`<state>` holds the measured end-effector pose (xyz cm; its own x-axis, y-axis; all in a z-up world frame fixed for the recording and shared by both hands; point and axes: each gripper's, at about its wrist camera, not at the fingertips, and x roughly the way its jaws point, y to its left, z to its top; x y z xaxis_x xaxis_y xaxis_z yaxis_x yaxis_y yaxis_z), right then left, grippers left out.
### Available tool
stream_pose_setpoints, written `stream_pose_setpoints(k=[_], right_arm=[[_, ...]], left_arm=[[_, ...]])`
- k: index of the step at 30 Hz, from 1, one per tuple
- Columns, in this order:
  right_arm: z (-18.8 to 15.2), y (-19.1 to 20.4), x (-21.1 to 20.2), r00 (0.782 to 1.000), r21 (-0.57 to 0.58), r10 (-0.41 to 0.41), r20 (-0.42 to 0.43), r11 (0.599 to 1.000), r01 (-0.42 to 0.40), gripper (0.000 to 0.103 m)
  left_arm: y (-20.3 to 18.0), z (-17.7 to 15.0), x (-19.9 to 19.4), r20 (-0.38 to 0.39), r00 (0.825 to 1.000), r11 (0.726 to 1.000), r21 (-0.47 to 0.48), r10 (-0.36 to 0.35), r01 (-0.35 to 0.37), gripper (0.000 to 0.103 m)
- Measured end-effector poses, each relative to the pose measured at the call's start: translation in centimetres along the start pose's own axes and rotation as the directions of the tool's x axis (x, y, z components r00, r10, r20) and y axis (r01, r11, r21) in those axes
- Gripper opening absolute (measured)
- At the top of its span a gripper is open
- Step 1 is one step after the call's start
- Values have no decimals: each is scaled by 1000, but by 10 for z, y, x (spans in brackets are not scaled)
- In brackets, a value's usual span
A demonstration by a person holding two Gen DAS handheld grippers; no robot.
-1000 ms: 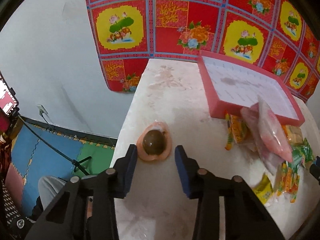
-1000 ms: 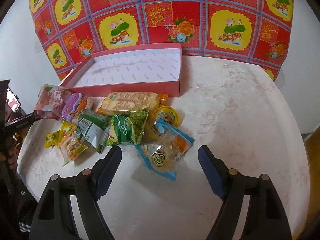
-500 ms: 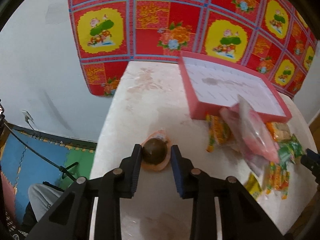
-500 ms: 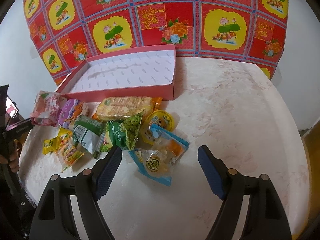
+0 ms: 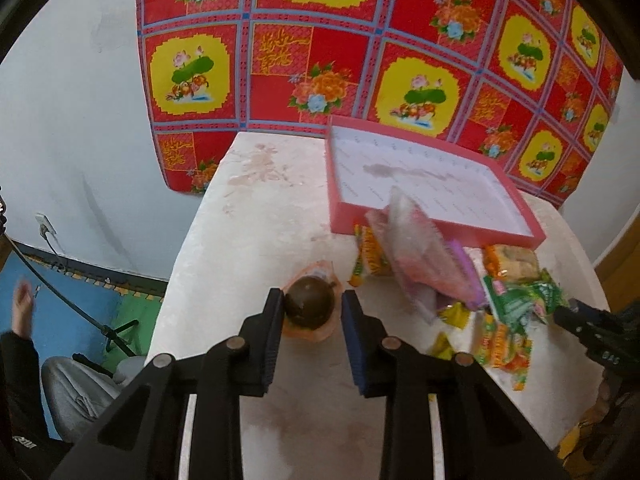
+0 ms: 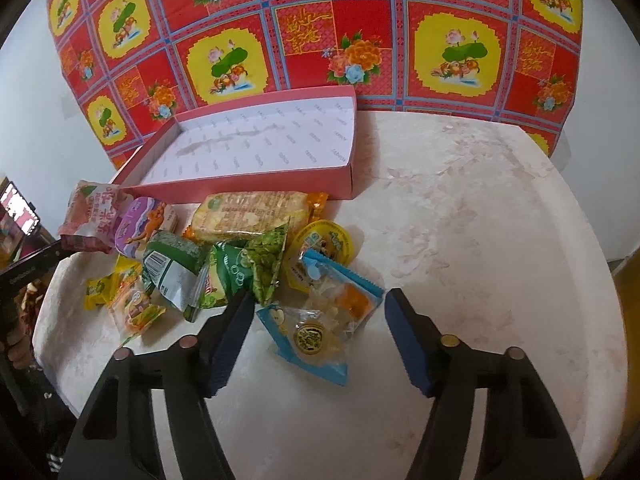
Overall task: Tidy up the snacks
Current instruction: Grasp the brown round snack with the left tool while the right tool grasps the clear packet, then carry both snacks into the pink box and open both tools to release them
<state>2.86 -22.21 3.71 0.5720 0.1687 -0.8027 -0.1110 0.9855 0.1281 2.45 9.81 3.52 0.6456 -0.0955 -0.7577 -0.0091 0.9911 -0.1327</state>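
A pale marbled table (image 6: 480, 208) fills most of both views, backed by a red and yellow floral cloth (image 6: 320, 32) hung on a grey-white wall. Past the table's left edge, in the left wrist view, the floor shows blue and green mats (image 5: 80, 292), a black cable and a person's grey-clad knee (image 5: 76, 392).

The pink tray (image 6: 248, 186) sits at the back of the table against the cloth, its white lining bare. The table to the right of the tray is open, as is the strip in front of both grippers.

The snack pile (image 6: 192, 256) lies just in front of the tray. At the pile's near right end a blue-edged clear packet (image 6: 320, 320) lies between the right gripper's (image 6: 318, 328) closing jaws, pads not yet on it.

Left of the pile, apart from it, the left gripper (image 5: 312, 314) is clamped on a dark round snack in orange wrap (image 5: 310, 306).
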Motion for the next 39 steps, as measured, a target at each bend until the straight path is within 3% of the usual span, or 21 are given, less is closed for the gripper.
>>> stream_pose_setpoints(k=[4, 6, 22, 39], right_arm=[[0, -1, 0, 999, 0, 32, -6, 1000, -32, 51], [0, -2, 0, 998, 4, 53, -16, 999, -53, 30], [9, -9, -28, 990, -1, 140, 25, 990, -140, 29], [52, 4, -26, 981, -80, 196, 4, 977, -195, 29]], left_arm=[[-7, 0, -8, 3, 1000, 1000, 7, -4, 4, 31], [-10, 0, -12, 6, 1000, 1000, 10, -4, 4, 31], [-44, 19, -37, 40, 999, 999, 46, -16, 14, 31], [-67, 63, -26, 56, 998, 998, 69, -20, 16, 31]])
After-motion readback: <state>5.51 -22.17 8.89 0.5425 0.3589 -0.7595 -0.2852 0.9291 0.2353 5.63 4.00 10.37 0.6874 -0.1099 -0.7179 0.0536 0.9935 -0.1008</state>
